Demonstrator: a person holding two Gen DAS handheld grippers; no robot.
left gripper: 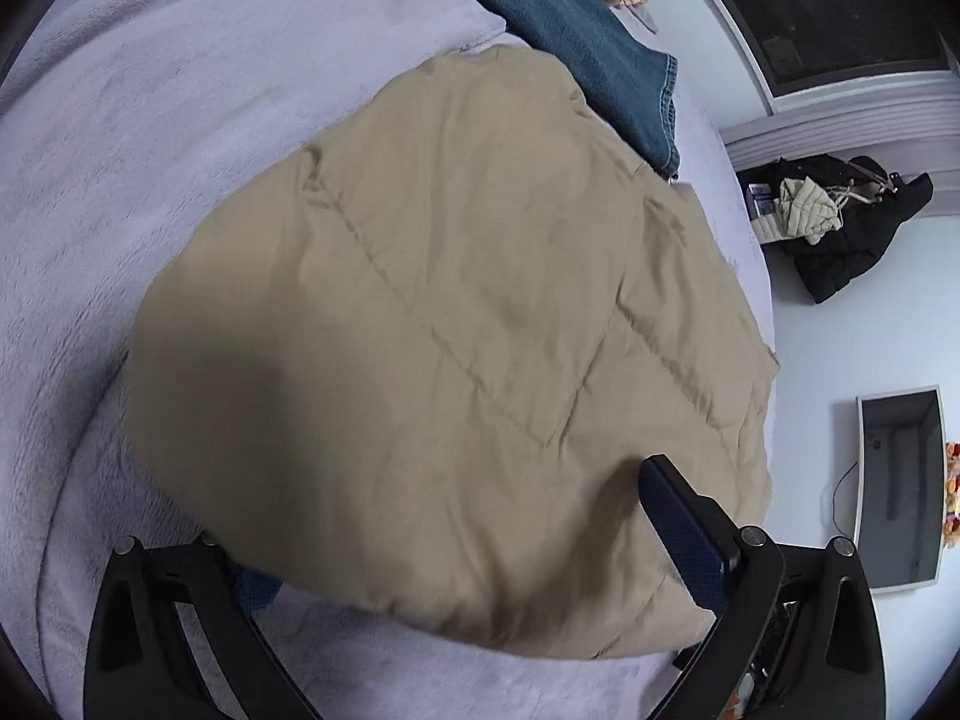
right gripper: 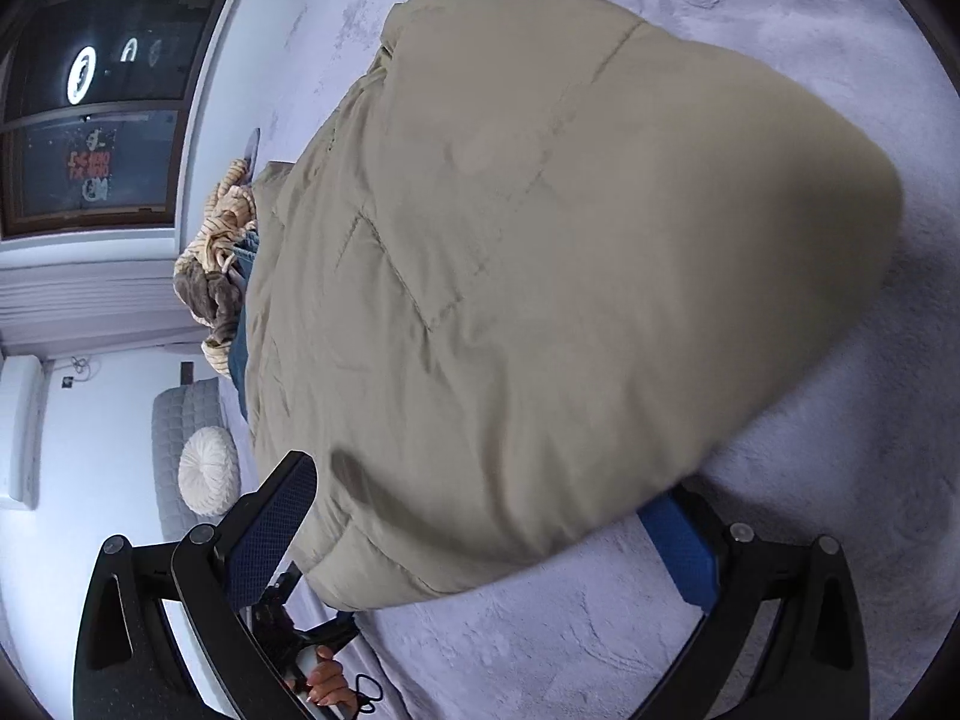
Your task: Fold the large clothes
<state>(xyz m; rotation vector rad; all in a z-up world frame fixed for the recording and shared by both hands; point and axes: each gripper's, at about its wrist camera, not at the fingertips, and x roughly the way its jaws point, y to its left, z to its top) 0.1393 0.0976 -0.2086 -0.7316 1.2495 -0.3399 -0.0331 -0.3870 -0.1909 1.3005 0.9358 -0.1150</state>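
Beige jacket on grey plush bedspread.

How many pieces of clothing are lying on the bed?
3: a tan jacket in the middle, between the grippers; blue jeans at its far edge; a striped bundle past the jeans. More may be hidden under the jacket.

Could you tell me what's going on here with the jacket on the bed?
A person with a gripper in each hand is folding a tan padded jacket on a grey blanket. The jacket lies bundled, its near edge between the wide-set fingers of both the left gripper and the right gripper. The right one looks open, not pinching. Jeans and other clothes wait behind the jacket.
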